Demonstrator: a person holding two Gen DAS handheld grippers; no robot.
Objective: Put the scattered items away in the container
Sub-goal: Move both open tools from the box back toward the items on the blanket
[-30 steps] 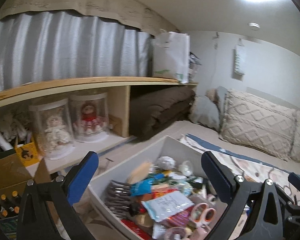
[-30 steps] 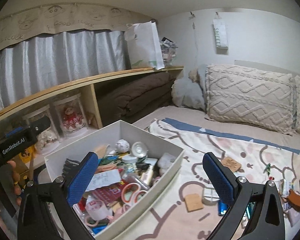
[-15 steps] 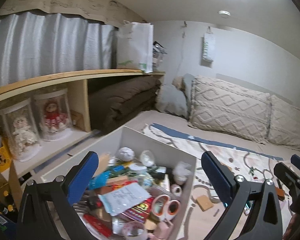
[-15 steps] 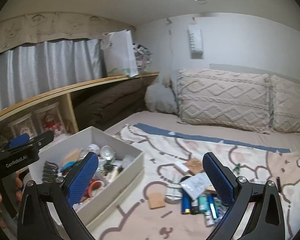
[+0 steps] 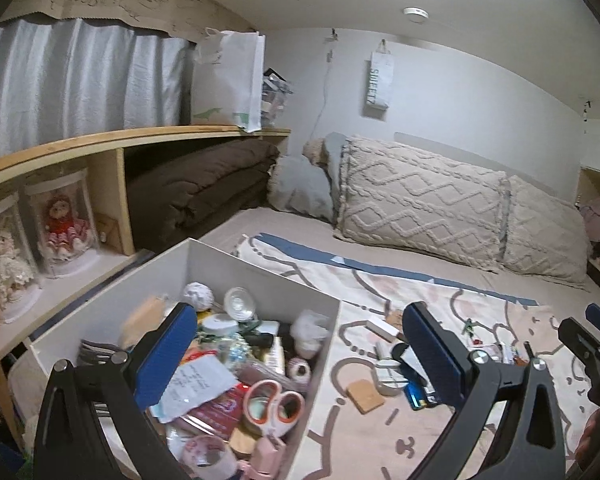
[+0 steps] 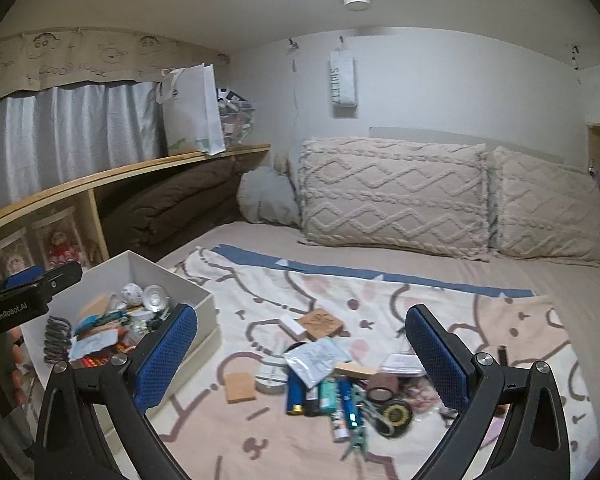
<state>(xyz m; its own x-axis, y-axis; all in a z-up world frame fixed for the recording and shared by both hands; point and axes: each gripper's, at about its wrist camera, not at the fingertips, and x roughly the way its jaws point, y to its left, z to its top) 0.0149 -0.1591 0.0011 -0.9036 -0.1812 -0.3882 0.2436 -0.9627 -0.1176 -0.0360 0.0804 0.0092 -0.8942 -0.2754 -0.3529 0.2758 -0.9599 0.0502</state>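
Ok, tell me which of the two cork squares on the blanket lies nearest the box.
The small plain cork square, alone near the box. The other, larger printed cork coaster, lies farther back.

- Left wrist view: sitting close above the white box [image 5: 260, 280], looking forward along the left gripper [image 5: 300, 356] fingers, facing across the box toward the pillows [image 5: 420, 208] beyond it.
- Right wrist view: hanging right of the box [image 6: 188, 288], over the blanket [image 6: 380, 292], facing the same pillows [image 6: 392, 196]; the box is sitting near its left edge.
- Shared: both are taking in the box, the blanket [image 5: 440, 300] right of it, the item pile [image 6: 340, 384] and the shelf [image 6: 120, 172].
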